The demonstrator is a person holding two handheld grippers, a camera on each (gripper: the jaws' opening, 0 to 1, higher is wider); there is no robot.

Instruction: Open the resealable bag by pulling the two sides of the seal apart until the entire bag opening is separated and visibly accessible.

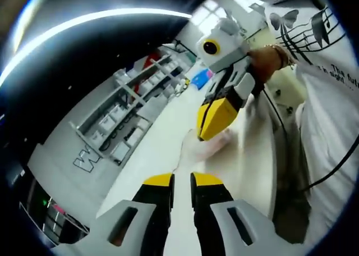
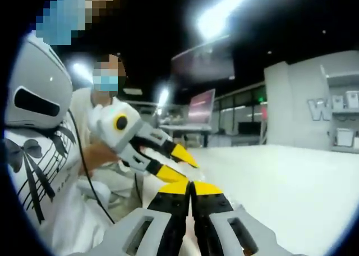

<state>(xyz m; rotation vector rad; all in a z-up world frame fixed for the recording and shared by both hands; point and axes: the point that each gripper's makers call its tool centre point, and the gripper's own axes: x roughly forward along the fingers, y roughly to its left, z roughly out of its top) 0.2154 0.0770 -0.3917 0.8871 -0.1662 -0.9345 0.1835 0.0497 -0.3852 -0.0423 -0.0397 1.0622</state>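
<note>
The left gripper is being seen in the left gripper view with its yellow-tipped jaws standing narrowly apart, a slim gap showing between them and the lower edge of the resealable bag lying at that gap; whether the film is actually being pinched there cannot be told. The bag, a thin clear one, is being held up over the white desk between the two grippers. The right gripper is coming in from above in the same view, its jaws pressed together on the bag's upper edge, a hand being wrapped around its handle. In the right gripper view the right gripper is being shown with its jaws brought together at the tips, the bag itself being too faint there to make out. The left gripper is entering that view from the left with its two jaws parted. Grey shelving carrying white boxes is being seen beyond the desk.
</note>
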